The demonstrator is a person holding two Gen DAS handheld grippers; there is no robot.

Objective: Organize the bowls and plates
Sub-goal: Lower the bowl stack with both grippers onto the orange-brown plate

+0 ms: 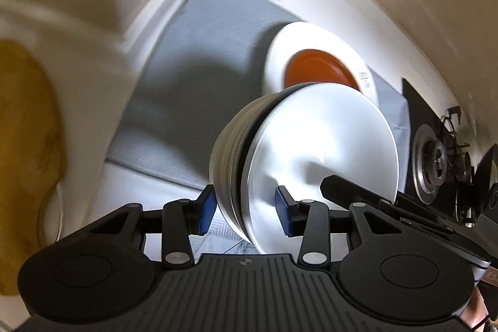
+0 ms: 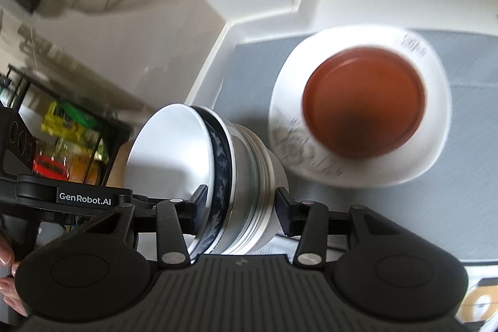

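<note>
Above the grey mat (image 2: 467, 114), a stack of nested bowls (image 2: 218, 176) is being carried edge-on, both grippers clamping it: the right gripper (image 2: 238, 207) and left gripper (image 1: 246, 207) are each closing across the rims. Risk: smooth bowls are liable to slide apart or strike the white plate (image 2: 435, 145) bearing a brown dish (image 2: 364, 101). The stack is looking white, one bowl blue-patterned.

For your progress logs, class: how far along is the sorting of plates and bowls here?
Done: an orange bowl sits on a white plate on the grey mat. In hand: both grippers, left and right, straddle a tilted bowl stack. Left: setting it down.
</note>
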